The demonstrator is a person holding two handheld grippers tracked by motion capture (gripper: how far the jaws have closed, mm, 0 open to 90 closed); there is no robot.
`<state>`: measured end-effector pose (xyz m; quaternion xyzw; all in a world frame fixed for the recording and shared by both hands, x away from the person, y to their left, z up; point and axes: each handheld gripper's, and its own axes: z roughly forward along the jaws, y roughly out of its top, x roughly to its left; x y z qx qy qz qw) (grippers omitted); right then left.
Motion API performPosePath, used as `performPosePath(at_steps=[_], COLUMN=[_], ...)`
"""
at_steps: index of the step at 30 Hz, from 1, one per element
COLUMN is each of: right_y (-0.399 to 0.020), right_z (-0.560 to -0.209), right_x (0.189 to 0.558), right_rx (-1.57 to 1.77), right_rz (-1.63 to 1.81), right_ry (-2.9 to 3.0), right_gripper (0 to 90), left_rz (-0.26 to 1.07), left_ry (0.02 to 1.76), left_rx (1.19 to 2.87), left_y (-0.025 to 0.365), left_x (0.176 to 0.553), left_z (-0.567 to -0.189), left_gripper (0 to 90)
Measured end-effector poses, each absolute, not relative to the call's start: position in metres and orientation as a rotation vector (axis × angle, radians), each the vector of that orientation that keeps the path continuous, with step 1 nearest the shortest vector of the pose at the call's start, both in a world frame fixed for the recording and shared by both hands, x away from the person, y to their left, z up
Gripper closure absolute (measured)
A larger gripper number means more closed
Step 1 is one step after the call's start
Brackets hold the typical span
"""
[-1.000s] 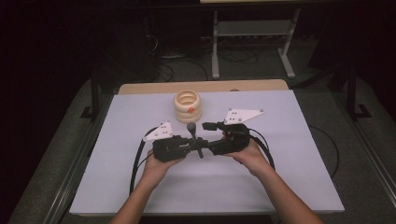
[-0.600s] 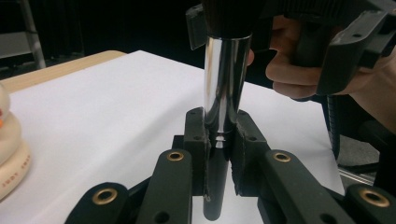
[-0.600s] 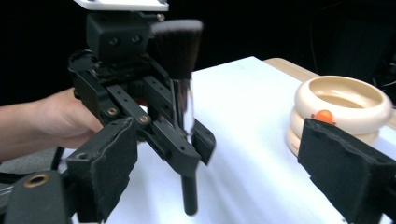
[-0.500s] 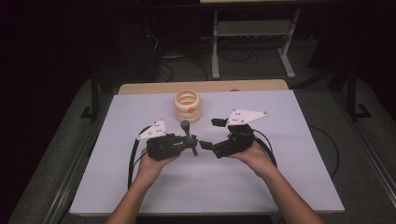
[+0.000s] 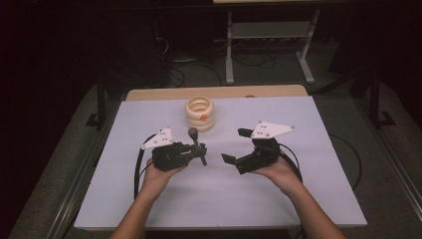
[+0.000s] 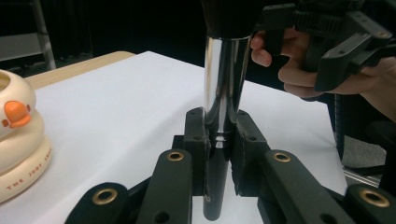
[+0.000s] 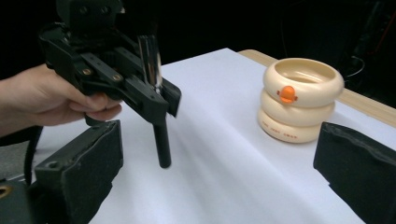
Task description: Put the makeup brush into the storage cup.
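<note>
Left tongs (image 6: 219, 140) clamp a makeup brush (image 6: 224, 93); right tongs (image 7: 219, 172), just opening, stand apart, empty.

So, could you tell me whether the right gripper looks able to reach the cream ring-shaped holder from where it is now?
Probably yes. The right gripper has just been opening, with nothing between its jaws, and only bare white table lies between it and the cream holder. The left gripper, shut on the brush, sits off to the side.

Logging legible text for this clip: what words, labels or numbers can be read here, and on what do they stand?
"THE JUDY THE": partial red lettering on the bottom ring of the cream ringed cup, cut off at both ends.
The same lettering on that cup in the right gripper view: too small to read.
No other text is legible.
</note>
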<state>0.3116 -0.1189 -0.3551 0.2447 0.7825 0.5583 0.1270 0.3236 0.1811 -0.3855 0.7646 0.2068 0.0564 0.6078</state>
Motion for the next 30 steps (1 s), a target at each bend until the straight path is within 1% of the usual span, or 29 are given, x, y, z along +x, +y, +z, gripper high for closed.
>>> performPosePath(at_steps=[11,30], right_y=[-0.147,-0.19], right_z=[-0.366,-0.395], right_x=[0.304,0.278], right_rx=[0.782,0.894], right_rz=[1.628,1.612], right_ry=[2.166,2.054], right_gripper=[0.8,0.8], left_rz=[0.137,0.143], left_ry=[0.482,0.489], left_rx=[1.759,1.761], left_y=[0.186,0.189], left_x=[0.323,0.324], left_z=[-0.383,-0.382], left_gripper=[78.5,78.6])
